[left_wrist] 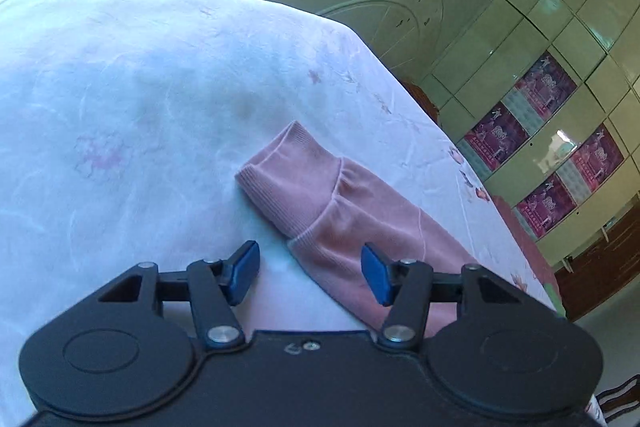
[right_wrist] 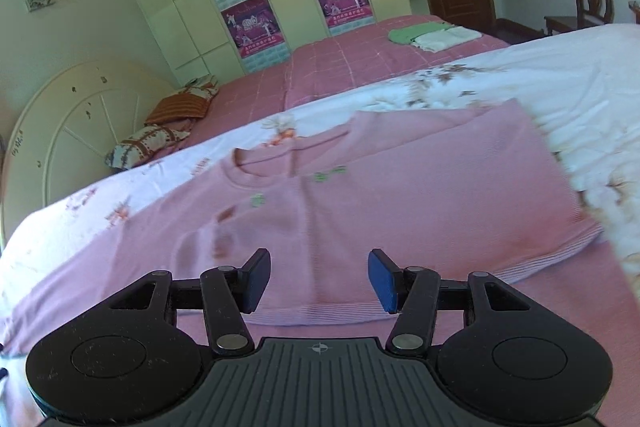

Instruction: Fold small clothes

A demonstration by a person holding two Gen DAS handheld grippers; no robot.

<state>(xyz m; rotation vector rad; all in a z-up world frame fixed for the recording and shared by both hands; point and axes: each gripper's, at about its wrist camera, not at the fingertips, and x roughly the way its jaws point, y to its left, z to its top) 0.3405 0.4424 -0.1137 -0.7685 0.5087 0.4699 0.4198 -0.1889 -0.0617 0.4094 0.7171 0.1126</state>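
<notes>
1. The bed (right_wrist: 580, 75) carried a white flowered quilt, and on that quilt lay the task's garment, a pink sweater (right_wrist: 360, 195), spread front up with its neckline toward the headboard (right_wrist: 60, 131)
2. The body of the sweater looked flat and open in the right wrist view; the hem band ran across just ahead of the right gripper, and no fold across the body could be seen, so the folding seemed to be at or near its start
3. A small pile of folded clothes (right_wrist: 434, 35), green and white, sat far off on the pink sheet, which suggested other pieces were already finished, though this could not be confirmed
4. One sleeve (left_wrist: 360, 219) lay stretched out on the quilt in the left wrist view, its ribbed cuff (left_wrist: 288, 171) pointing away from the body; it had not been turned in, so the sleeves and then the body seemingly remained to be folded
5. The left gripper (left_wrist: 310, 273) hung just above the sleeve with its jaws spread, nothing pinched between them
6. The right gripper (right_wrist: 318, 281) hovered over the hem, jaws likewise apart and empty
</notes>
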